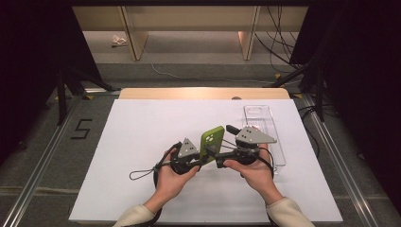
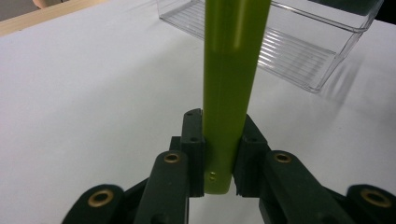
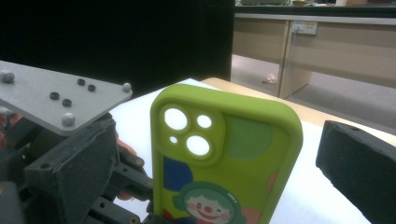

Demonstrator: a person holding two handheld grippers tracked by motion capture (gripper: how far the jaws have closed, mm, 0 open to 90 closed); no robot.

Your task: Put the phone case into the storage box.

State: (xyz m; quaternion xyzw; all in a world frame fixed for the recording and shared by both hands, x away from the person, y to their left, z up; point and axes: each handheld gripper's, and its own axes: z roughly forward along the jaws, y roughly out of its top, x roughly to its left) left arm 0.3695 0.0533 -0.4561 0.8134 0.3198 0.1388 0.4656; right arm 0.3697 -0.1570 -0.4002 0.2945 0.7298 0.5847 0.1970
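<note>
Mid-frame, the left gripper point(image 2: 218, 163) clamps the lime-green silicone phone case point(image 1: 211, 142) upright while the right gripper point(image 1: 218, 156) stands open beside it, likely needing to close for a handover.

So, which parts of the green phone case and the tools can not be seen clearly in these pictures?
- Phone case: lower part cut off by the bottom edge, right gripper view.
- Phone case printed side: edge-on in the left gripper view.
- Right tool: jaw gap too small, high view.
- Clear tray: near end behind the right hand.
</note>
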